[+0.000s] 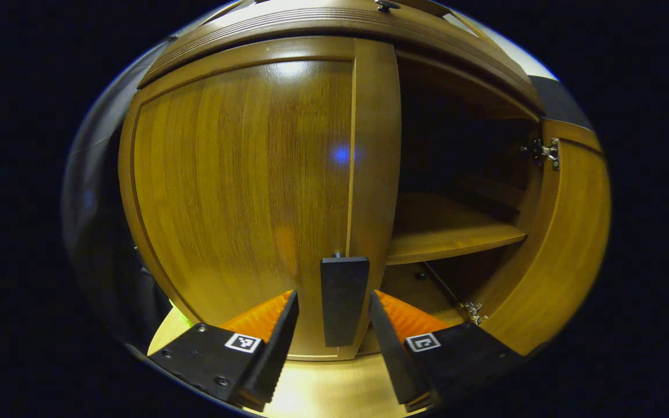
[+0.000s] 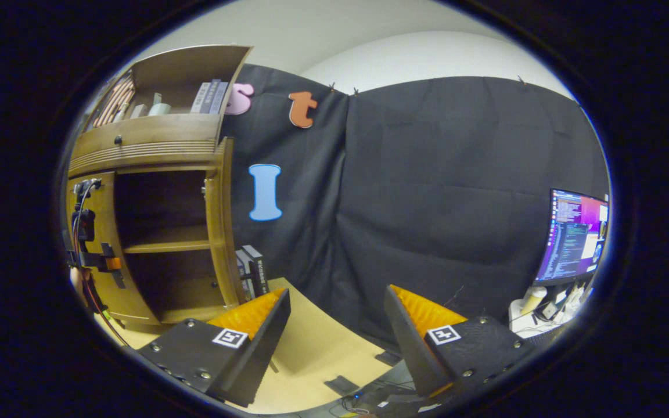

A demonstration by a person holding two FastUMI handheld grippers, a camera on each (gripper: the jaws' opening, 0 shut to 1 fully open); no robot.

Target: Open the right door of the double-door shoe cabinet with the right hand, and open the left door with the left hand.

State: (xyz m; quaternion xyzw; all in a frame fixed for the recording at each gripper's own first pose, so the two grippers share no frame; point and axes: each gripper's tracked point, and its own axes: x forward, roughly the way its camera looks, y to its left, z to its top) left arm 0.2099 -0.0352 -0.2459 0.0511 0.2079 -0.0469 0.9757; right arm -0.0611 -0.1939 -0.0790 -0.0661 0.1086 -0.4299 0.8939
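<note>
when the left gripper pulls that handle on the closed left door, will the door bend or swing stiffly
The left door looks like a solid framed wood panel, so it probably stays rigid rather than flexing. The open right door hangs on metal hinges, so the left likely swings the same way. The handle sits between the left gripper's open fingers, flat-sided, and may slip if pinched lightly.

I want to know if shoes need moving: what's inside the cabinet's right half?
Behind the open right door, a bare wooden shelf and the compartment floor show no shoes. The back is too dark to judge, and the closed left door hides its half.
</note>
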